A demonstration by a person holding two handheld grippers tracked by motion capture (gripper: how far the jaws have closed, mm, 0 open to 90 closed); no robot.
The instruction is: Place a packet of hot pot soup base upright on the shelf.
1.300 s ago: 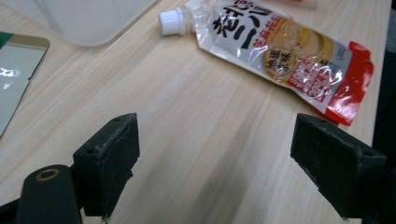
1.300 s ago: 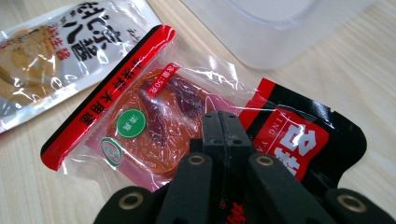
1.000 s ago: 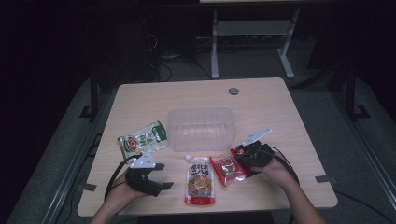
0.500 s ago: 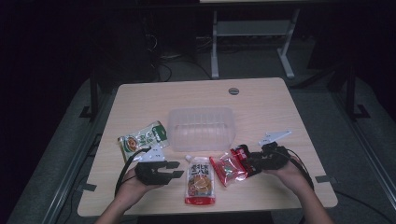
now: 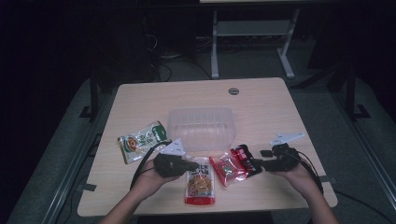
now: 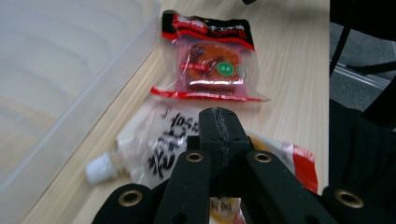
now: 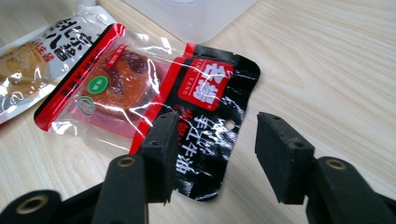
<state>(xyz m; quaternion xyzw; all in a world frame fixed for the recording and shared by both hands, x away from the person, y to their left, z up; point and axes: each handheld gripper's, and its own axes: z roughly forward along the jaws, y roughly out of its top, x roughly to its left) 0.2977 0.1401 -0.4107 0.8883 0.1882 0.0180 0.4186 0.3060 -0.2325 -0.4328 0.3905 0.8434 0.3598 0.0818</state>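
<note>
Left gripper (image 6: 218,135) jaws just closed, pressed together over the spouted pouch (image 6: 159,140), nothing pinched visibly. Right gripper (image 7: 215,154) jaws just opened halfway above the red-black snack packet (image 7: 154,93), laid on the table (image 7: 327,70).

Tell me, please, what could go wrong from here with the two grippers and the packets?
1. The left gripper's jaws have just closed above the white pouch, with nothing seen between them; a lift may come up empty.
2. The right gripper's jaws have just opened, the red-and-black packet's end lying loose between them; pulling back could drag it along the table.
</note>
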